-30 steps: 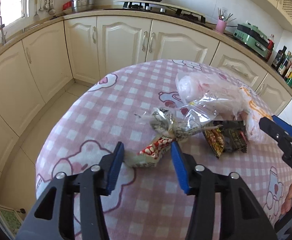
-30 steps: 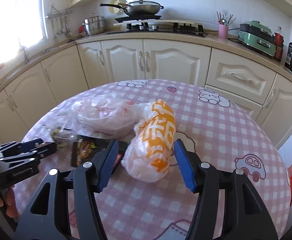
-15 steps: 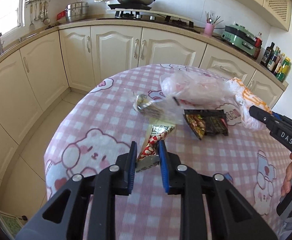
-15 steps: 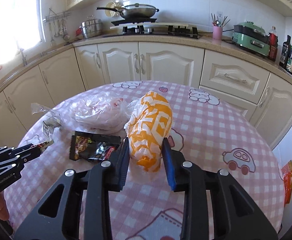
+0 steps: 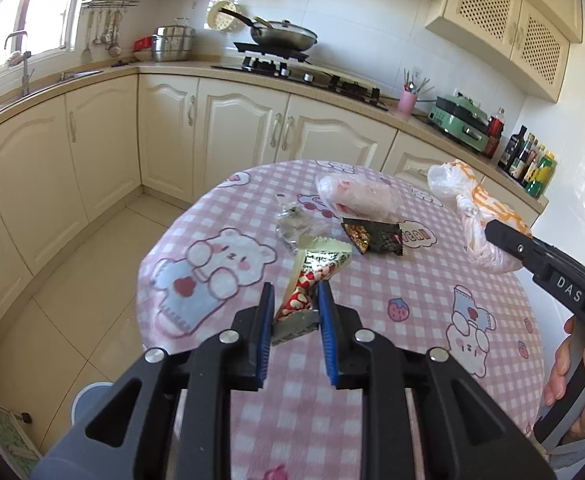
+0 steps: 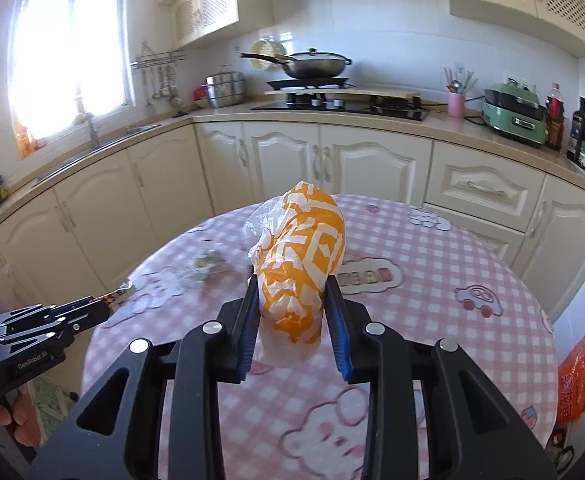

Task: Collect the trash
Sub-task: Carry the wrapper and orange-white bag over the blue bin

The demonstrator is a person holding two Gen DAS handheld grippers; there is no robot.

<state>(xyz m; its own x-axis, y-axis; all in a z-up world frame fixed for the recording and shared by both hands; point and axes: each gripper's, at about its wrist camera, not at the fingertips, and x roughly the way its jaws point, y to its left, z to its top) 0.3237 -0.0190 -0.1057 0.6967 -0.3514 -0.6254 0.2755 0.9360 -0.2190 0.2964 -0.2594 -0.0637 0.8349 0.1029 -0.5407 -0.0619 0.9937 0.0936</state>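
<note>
Step in hand: carry-off of two pieces of trash, one per gripper, judged from both items sitting clear of the table (image 5: 404, 312); the left gripper (image 5: 295, 312) is pressed onto the lower end of a red-and-white snack wrapper (image 5: 312, 276), which stands up between the blue pads; the right gripper (image 6: 292, 320) is pressed onto an orange-and-white plastic bag (image 6: 300, 264), pinched near its lower end, the bulk of the bag rising above the pads.

Remaining on the pink checked cloth: a pale pink plastic bag (image 5: 356, 198), a dark snack packet (image 5: 376, 236) just in front of it, and a crumpled clear wrapper (image 5: 292, 226) to its left; these are not yet collected.

Next move, as a judgement: transport both held items to a bin; no bin is identifiable in either view, so its location cannot be stated; both grips must hold during transport, since the bag is soft and the wrapper is held only at one end; the three remaining items then need collecting.
</note>
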